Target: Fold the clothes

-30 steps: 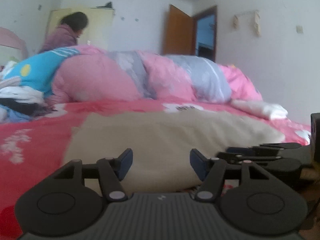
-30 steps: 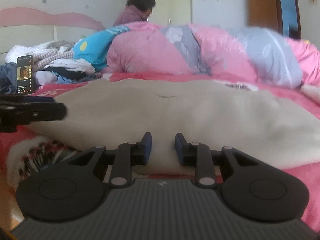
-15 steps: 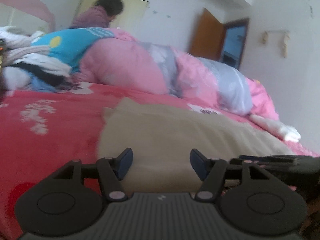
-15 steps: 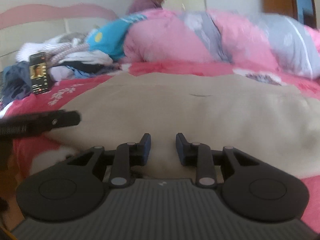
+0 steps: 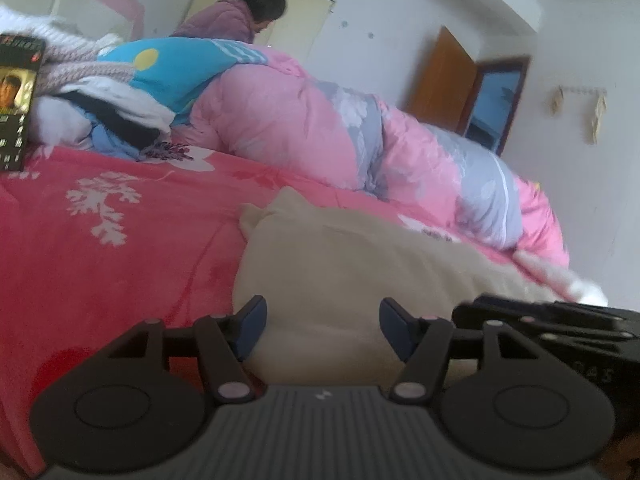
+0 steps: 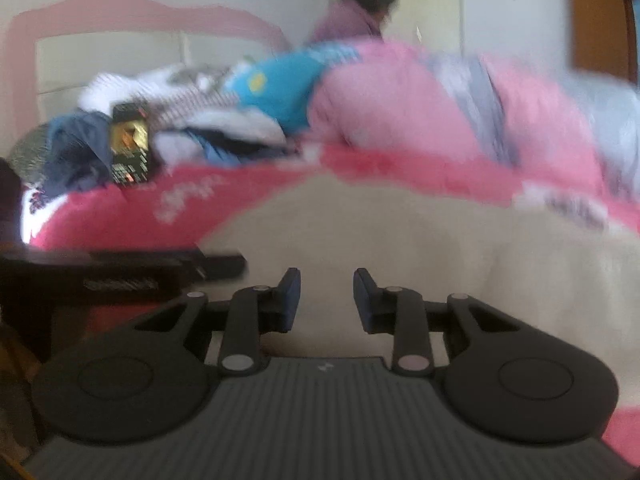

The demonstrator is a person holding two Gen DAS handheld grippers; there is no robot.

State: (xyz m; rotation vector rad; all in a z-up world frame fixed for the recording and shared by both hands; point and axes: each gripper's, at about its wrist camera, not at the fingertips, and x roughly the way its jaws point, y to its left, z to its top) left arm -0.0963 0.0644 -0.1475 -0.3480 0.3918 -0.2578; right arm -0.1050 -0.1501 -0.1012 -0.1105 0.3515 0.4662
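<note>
A beige garment (image 5: 360,264) lies flat on the red floral bedspread (image 5: 112,248); it also shows in the right wrist view (image 6: 440,256). My left gripper (image 5: 322,328) is open and empty at the garment's near left edge. My right gripper (image 6: 323,300) is open with a narrower gap, empty, at the garment's near edge. The right gripper also shows in the left wrist view (image 5: 552,320) at the right, and the left gripper shows in the right wrist view (image 6: 120,268) at the left.
A rolled pink and grey quilt (image 5: 320,120) lies across the back of the bed. A pile of clothes (image 5: 112,92) and a phone (image 5: 16,100) sit at the back left. A person (image 5: 240,12) stands behind the bed. A door (image 5: 472,92) is at the right.
Both grippers have swung to the left, so the clothes pile and phone come more into view. The right view is now blurred by motion. Neither gripper has closed.
</note>
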